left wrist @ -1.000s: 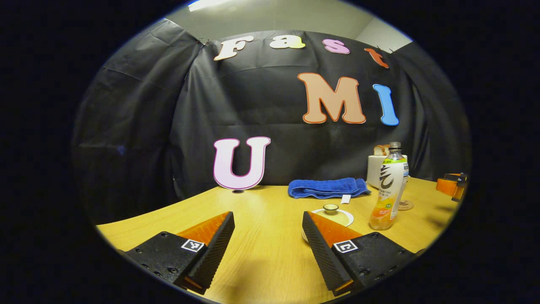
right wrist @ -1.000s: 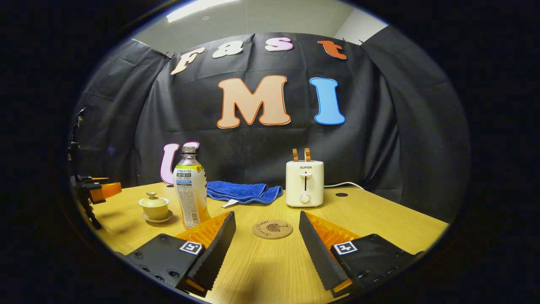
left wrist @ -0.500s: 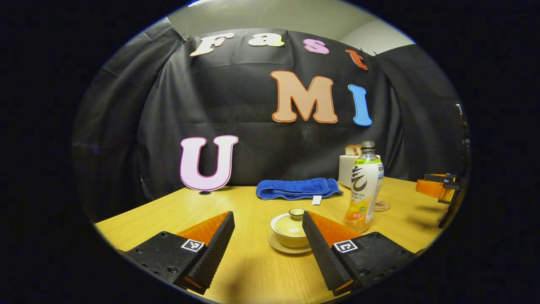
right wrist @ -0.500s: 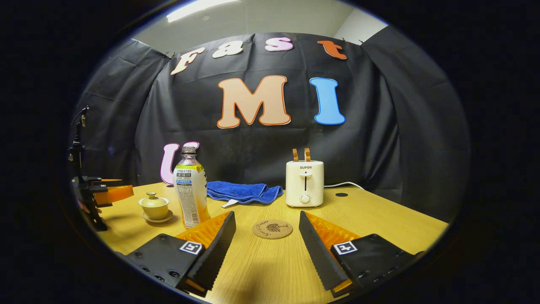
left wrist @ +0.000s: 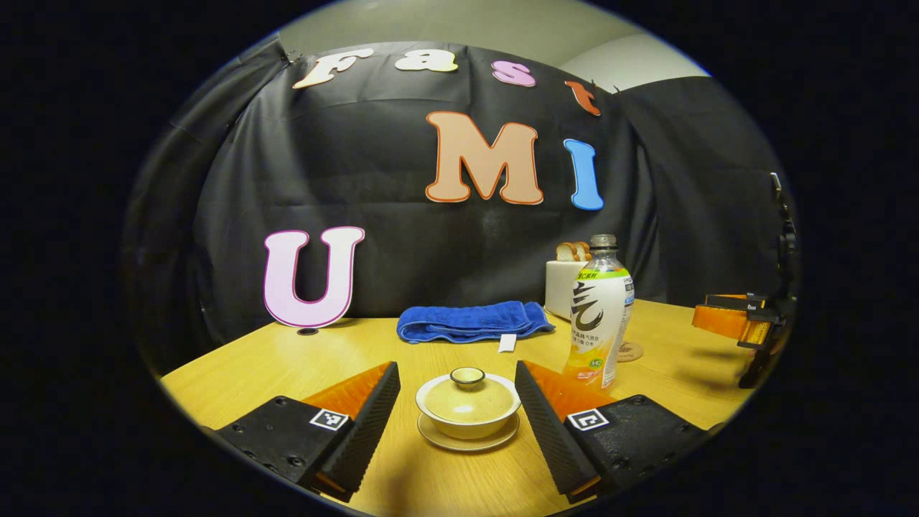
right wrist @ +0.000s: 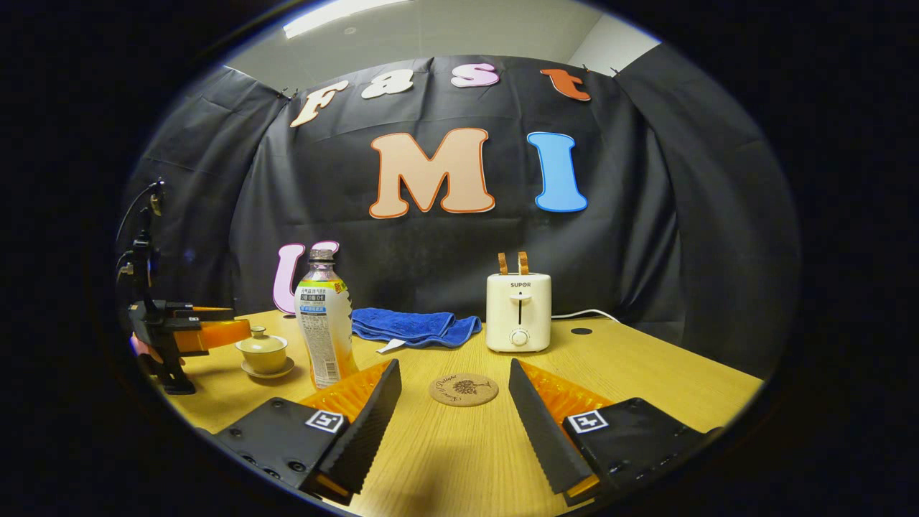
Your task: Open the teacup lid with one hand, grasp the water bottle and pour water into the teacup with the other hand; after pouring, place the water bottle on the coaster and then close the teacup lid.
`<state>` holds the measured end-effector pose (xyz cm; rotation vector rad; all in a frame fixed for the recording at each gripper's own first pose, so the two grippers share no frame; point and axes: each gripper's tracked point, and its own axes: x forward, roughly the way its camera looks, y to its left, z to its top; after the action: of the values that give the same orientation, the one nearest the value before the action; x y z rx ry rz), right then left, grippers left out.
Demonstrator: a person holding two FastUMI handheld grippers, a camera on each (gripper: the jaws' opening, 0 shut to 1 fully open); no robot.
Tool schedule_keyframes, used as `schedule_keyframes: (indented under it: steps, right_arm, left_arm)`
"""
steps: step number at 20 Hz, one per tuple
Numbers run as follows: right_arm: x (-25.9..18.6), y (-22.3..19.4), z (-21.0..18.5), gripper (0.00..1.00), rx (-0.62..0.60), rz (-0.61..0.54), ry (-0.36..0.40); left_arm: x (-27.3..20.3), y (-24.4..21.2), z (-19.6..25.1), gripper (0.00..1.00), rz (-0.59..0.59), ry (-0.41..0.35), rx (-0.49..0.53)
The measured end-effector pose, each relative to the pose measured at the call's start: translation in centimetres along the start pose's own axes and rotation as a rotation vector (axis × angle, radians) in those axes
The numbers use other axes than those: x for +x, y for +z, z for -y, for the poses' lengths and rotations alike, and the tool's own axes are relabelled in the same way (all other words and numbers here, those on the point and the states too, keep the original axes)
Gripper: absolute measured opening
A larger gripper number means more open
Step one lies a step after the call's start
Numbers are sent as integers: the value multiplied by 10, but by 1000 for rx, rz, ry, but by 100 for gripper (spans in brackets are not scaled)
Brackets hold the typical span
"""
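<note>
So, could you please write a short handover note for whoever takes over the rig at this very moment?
Left gripper: open, fingers either side of the teacup, not touching.
Right gripper: open, holding nothing, aimed at the coaster.
Teacup: on its saucer, lid on.
Water bottle: upright on the table, between teacup and coaster, coaster bare.
Done: nothing yet.
Left: lift the lid, grasp the bottle, pour, set the bottle on the coaster, close the lid.
</note>
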<state>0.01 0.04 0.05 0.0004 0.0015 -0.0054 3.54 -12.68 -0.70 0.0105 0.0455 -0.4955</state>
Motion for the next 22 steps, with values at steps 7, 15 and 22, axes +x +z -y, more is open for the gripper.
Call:
schedule_keyframes:
  steps: [7, 15, 22]
  right_arm:
    - [0, 0, 0, 93, 0, 0, 0]
    - [0, -1, 0, 96, 0, 0, 3]
    - [0, 0, 0, 93, 0, 1, 5]
  left_arm:
    - [24, -4, 6, 87, -42, -37, 0]
    - [38, -12, 10, 58, -103, -70, 2]
    - [41, -11, 7, 29, -97, -69, -7]
